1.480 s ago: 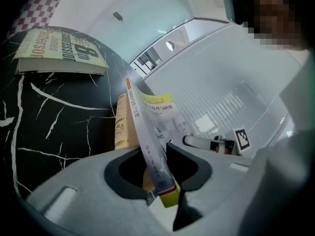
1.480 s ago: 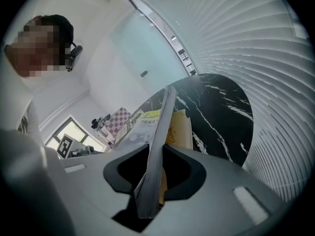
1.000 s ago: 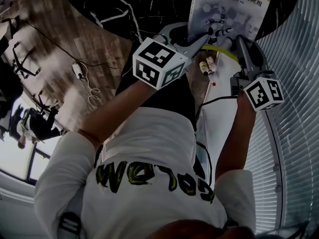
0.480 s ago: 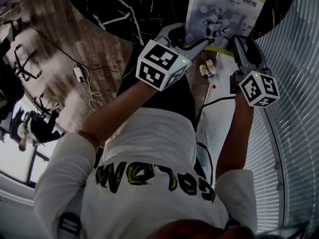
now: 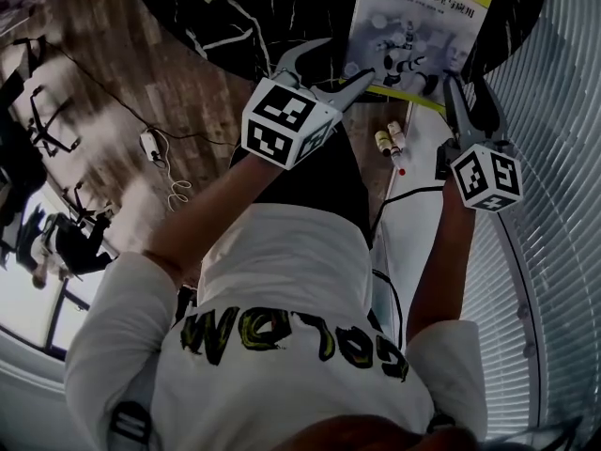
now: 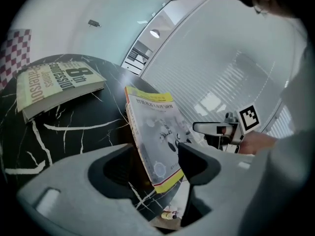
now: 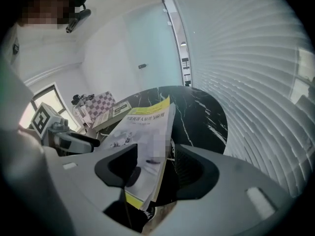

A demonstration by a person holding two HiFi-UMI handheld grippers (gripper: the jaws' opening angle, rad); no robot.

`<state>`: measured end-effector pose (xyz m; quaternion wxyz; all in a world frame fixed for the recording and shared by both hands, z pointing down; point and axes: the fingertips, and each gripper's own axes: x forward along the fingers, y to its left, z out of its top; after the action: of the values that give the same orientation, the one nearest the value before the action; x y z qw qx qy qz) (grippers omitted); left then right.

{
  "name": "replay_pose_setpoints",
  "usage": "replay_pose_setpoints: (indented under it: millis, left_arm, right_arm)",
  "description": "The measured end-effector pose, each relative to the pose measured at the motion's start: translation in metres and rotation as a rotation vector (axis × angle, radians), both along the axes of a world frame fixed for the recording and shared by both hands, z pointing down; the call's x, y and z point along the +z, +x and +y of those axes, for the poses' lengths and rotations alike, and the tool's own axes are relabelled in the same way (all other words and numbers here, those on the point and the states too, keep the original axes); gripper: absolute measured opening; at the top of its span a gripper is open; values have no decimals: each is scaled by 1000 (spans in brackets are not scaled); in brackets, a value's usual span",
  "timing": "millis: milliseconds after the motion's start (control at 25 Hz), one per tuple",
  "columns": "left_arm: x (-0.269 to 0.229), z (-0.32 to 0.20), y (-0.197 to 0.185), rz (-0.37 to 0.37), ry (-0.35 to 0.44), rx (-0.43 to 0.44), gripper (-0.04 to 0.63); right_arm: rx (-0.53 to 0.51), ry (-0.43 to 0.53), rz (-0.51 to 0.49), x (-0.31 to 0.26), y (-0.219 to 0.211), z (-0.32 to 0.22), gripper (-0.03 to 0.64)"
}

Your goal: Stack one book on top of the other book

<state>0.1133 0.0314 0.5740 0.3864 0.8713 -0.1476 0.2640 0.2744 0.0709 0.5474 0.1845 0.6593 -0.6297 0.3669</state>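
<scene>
- Seen from steeply above: a round black marble table (image 5: 272,17) with white veins, a wooden floor (image 5: 113,92) to its left and white slatted blinds (image 5: 554,158) to its right.
- Lying face up at the table's near edge: a grey-and-white paperback with a robot picture and a yellow band (image 5: 418,31), its near end at the rim.
- Flat near the table's far left edge: a thick cream paperback with green lettering (image 6: 56,85), well apart from the grey-and-white paperback. Neither of the 2 books on the other.
- In the person's left hand: the left gripper (image 6: 153,154), angled downward at the grey-and-white paperback's near left corner. Jaws wide apart, having just been opening, with that corner between them and no clamp on it.
- In the right hand: the right gripper (image 7: 155,156), angled downward at the near right corner of the same book. Jaws apart, likewise just opening, with the corner between them but not squeezed.
- Filling the lower half of the head view: the person's white shirt with yellow letters (image 5: 282,289), both arms stretched toward the table's near edge.
</scene>
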Motion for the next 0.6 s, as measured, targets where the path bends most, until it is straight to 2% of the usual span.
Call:
replay_pose_setpoints:
  millis: [400, 600]
  left_arm:
    - [-54, -11, -3, 86, 113, -1, 286]
    - [-96, -21, -12, 155, 175, 10, 285]
  right_arm:
    - [-41, 146, 15, -51, -23, -15, 251]
    - [-81, 233, -2, -85, -54, -27, 245]
